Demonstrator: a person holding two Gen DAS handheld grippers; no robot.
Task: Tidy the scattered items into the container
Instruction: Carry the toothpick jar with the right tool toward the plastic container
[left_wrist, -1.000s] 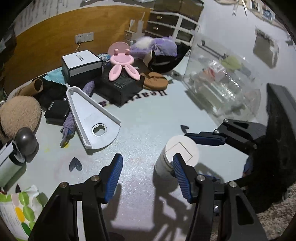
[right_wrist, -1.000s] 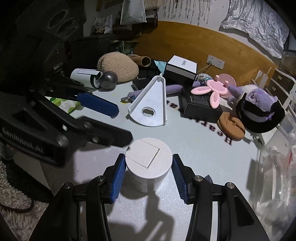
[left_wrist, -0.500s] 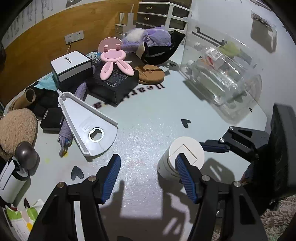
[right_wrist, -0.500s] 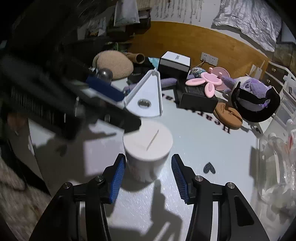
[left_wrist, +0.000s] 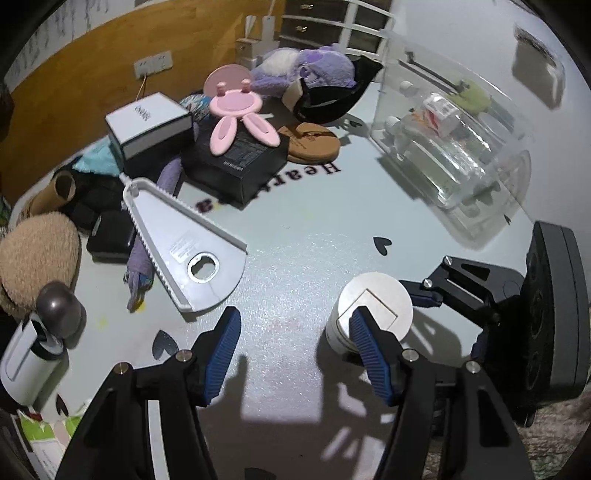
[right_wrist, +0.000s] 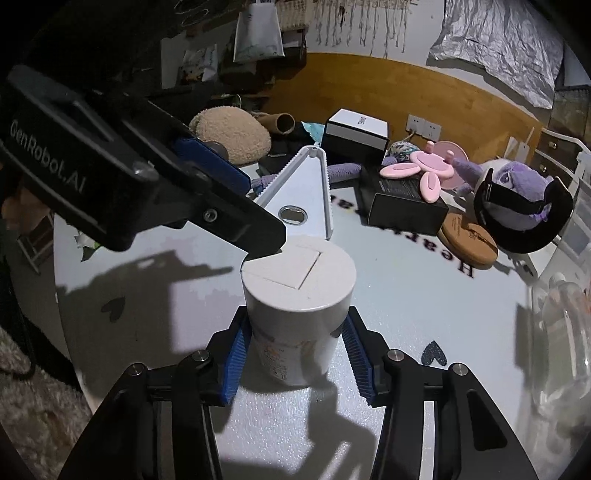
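Right now the right gripper (right_wrist: 297, 360) straddles the white cylindrical jar (right_wrist: 295, 295), blue pads on either side of its lower body; the left pad looks pressed to the wall, the right pad is very close, but whether it touches I cannot tell, so a firm grip is not certain. Jar stands upright on the pale round table (right_wrist: 399, 295), near edge, its flat lid showing a square inset. Left wrist view shows the same jar (left_wrist: 373, 314) from the other side, at the near right of the table, with the right gripper (left_wrist: 436, 295) reaching in from the right. Left gripper (left_wrist: 295, 354) is spread wide with nothing between the fingers; its right finger overlaps the jar in that view, contact unclear. Right wrist view shows the left gripper body (right_wrist: 122, 177) looming at the left, one finger tip over the jar lid edge. Clear plastic container (left_wrist: 454, 147) sits far right in the left view, with small bottles and packets inside; only a sliver of it (right_wrist: 565, 332) shows in the right view. Only the left view shows the white-and-grey device with a dark ball (left_wrist: 40, 332) at near left. Both views show the white triangular tray (left_wrist: 184, 243), black box (left_wrist: 240, 166) with pink bunny stand (left_wrist: 236, 114) on top, white box (left_wrist: 151, 125), brown round pad (left_wrist: 314, 144), purple plush (left_wrist: 314, 70) and tan fuzzy item (left_wrist: 33, 258).
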